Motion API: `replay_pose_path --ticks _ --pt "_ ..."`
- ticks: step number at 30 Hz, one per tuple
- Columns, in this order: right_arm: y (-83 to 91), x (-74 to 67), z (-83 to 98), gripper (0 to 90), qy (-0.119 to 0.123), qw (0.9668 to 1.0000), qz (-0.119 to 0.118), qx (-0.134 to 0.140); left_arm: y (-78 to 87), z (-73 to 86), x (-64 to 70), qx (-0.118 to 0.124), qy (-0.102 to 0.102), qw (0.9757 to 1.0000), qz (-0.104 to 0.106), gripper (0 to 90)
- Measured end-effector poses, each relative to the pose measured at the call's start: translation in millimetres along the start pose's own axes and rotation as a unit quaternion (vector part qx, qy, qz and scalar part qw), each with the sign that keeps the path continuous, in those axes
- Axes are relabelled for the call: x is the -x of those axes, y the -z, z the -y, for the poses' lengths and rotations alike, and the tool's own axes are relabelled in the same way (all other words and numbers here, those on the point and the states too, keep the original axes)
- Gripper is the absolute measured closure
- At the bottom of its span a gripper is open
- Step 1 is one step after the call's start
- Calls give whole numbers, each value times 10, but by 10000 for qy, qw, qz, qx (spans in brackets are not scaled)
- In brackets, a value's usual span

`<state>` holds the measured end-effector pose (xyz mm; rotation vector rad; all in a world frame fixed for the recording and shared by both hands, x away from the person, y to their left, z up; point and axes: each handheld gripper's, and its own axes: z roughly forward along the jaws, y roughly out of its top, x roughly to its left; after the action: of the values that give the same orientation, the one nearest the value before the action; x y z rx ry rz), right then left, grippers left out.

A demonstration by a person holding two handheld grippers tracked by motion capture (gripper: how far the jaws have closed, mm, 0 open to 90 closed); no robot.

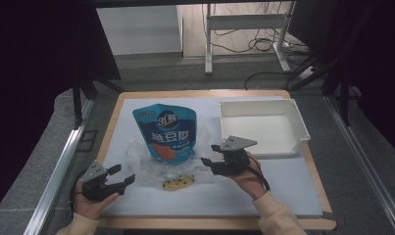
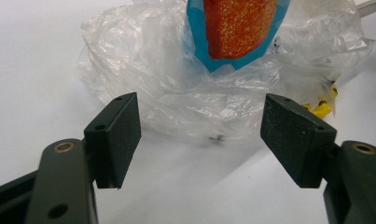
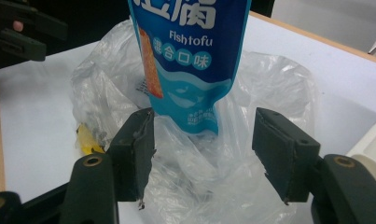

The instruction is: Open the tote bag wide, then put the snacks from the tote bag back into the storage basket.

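Note:
A blue snack pouch (image 1: 167, 132) marked "Fishtofu" lies on a crumpled clear plastic bag (image 1: 151, 164) in the middle of the white mat. In the left gripper view the pouch (image 2: 234, 32) rests on the plastic bag (image 2: 176, 79) just beyond my open jaws. My left gripper (image 1: 122, 175) sits at the bag's left edge, open and holding nothing. My right gripper (image 1: 210, 154) is open at the bag's right side. In the right gripper view its jaws stand either side of a fold of the bag (image 3: 204, 172), below the pouch (image 3: 190, 60).
A white plastic bin (image 1: 263, 126) stands empty at the back right of the mat. A small yellow packet (image 1: 178, 183) lies at the bag's front edge, also seen as the yellow packet (image 2: 323, 108). The wooden table edge (image 1: 209, 223) runs along the front.

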<state>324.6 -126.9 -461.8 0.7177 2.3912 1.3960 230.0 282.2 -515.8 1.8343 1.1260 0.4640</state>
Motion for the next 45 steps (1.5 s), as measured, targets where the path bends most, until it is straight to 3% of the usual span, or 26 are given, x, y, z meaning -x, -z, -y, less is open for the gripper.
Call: replay_pose_path --ticks 10,26,33,45 --pt "-3 -9 -125 375 9 9998 -2 173 -38 -24 18 -40 53 10000 -32 292" --pt "-18 130 -575 369 -165 9988 30 466 -115 -71 60 -45 -79 9999 104 294" --pt "-99 170 -789 368 -130 9986 47 520 -142 -72 71 -78 -98 9999 118 293" --pt "-266 226 -961 418 -196 9980 -90 597 -149 -62 60 -97 -77 9998 124 292"
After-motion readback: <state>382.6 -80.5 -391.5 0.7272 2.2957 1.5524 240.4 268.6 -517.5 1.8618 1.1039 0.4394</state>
